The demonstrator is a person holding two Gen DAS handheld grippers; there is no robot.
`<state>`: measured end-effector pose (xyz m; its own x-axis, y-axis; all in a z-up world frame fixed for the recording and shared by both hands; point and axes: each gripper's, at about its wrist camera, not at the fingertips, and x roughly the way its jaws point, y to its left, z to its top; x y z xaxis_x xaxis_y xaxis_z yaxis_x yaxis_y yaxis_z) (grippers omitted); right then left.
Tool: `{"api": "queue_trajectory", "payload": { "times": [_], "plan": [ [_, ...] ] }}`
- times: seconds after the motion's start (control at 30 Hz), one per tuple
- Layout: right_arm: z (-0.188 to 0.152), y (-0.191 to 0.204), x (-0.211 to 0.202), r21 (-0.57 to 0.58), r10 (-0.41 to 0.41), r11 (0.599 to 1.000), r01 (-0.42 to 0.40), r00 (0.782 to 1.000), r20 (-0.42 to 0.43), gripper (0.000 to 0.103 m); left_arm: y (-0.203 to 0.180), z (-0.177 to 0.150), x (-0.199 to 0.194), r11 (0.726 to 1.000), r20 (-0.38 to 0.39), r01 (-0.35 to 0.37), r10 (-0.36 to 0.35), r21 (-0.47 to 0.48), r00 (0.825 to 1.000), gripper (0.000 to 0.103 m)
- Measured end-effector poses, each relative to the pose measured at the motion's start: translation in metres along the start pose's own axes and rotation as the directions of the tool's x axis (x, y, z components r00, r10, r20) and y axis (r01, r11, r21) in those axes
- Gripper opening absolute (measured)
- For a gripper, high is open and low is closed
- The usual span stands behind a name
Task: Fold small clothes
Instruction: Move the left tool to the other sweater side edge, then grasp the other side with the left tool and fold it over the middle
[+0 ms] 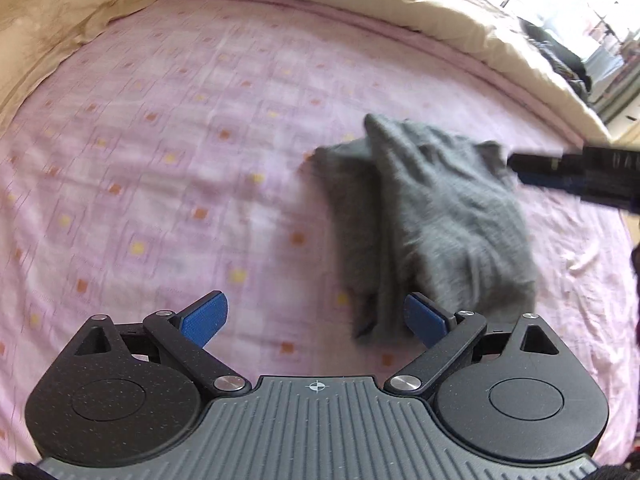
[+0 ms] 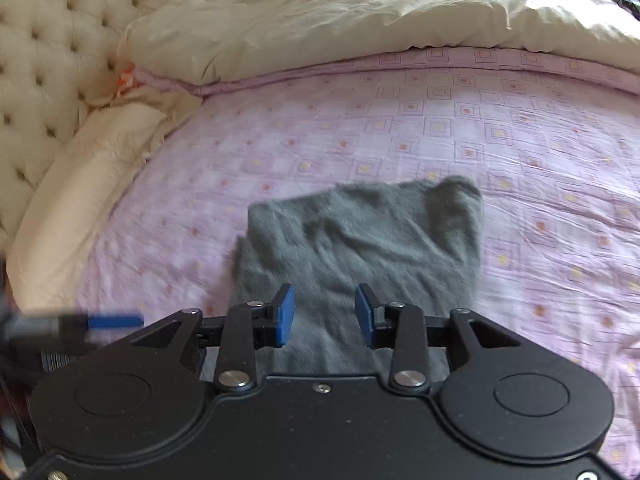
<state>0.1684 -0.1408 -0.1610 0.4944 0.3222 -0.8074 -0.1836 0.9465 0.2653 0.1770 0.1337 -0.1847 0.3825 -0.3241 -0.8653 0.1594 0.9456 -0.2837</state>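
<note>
A small grey fuzzy garment (image 1: 432, 216) lies rumpled on the pink patterned bedsheet (image 1: 180, 160). My left gripper (image 1: 316, 320) is wide open and empty, just above the sheet beside the garment's near edge. Its right blue pad (image 1: 424, 322) is close to the cloth. In the right wrist view the same garment (image 2: 360, 240) lies flat-ish in front of my right gripper (image 2: 325, 316), which is open and empty above the garment's near edge. The right gripper also shows at the right edge of the left wrist view (image 1: 576, 178), and the left gripper shows blurred in the right wrist view (image 2: 80, 326).
A cream duvet (image 2: 340, 20) is bunched along the far side of the bed. A cream pillow (image 2: 80, 184) and a tufted headboard (image 2: 44, 56) lie at the left. Dark clothing (image 1: 560, 56) sits beyond the duvet near a bright window.
</note>
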Motion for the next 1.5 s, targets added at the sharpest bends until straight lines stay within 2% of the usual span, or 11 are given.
{"api": "queue_trajectory", "payload": {
  "times": [0.23, 0.43, 0.73, 0.8, 0.83, 0.93, 1.0, 1.2, 1.27, 1.4, 1.5],
  "plan": [
    [-0.058, 0.063, 0.0, -0.3, -0.03, 0.953, 0.033, 0.999, 0.013, 0.055, -0.018, 0.049, 0.029, 0.99, -0.012, 0.136, -0.137, -0.046, 0.991, 0.096],
    [-0.096, 0.122, 0.026, -0.581, -0.108, 0.804, 0.126, 0.992, 0.066, 0.062, -0.035, 0.088, 0.064, 0.986, -0.05, 0.163, -0.163, 0.013, 0.985, 0.096],
    [-0.116, 0.138, 0.057, -0.745, -0.217, 0.623, 0.239, 0.968, 0.129, 0.057, -0.047, 0.105, 0.101, 0.981, -0.109, 0.187, -0.181, 0.047, 0.977, 0.081],
    [-0.108, 0.135, 0.052, -0.711, -0.199, 0.663, 0.235, 0.971, 0.135, 0.028, -0.045, 0.107, 0.107, 0.981, -0.116, 0.194, -0.189, 0.029, 0.975, 0.077],
    [-0.103, 0.132, 0.048, -0.679, -0.182, 0.701, 0.219, 0.975, 0.127, 0.016, -0.045, 0.107, 0.11, 0.98, -0.121, 0.2, -0.195, 0.024, 0.973, 0.065],
    [-0.087, 0.124, 0.029, -0.572, -0.112, 0.804, 0.162, 0.986, 0.121, 0.013, -0.046, 0.109, 0.112, 0.985, -0.119, 0.171, -0.165, 0.038, 0.979, 0.026],
    [-0.081, 0.128, 0.017, -0.548, -0.071, 0.826, 0.135, 0.988, 0.135, 0.013, -0.049, 0.11, 0.107, 0.987, -0.084, 0.145, -0.139, 0.069, 0.987, 0.008],
    [-0.084, 0.13, 0.059, -0.517, -0.054, 0.856, 0.028, 0.998, -0.035, 0.031, -0.051, 0.114, 0.078, 0.974, 0.005, 0.128, -0.132, 0.188, 0.991, 0.008],
    [-0.083, 0.121, 0.059, -0.469, -0.003, 0.883, -0.023, 0.999, -0.054, 0.049, -0.043, 0.115, 0.09, 0.978, -0.042, 0.108, -0.102, 0.18, 0.994, 0.009],
    [-0.078, 0.095, 0.023, -0.358, 0.058, 0.933, -0.049, 0.998, 0.015, 0.059, -0.029, 0.109, 0.115, 0.981, -0.115, 0.027, -0.005, 0.194, 0.993, 0.022],
    [-0.075, 0.068, -0.005, -0.26, 0.062, 0.965, -0.039, 0.995, 0.08, 0.077, -0.022, 0.105, 0.1, 0.985, -0.055, 0.002, 0.007, 0.171, 0.998, 0.034]
  ]
}}
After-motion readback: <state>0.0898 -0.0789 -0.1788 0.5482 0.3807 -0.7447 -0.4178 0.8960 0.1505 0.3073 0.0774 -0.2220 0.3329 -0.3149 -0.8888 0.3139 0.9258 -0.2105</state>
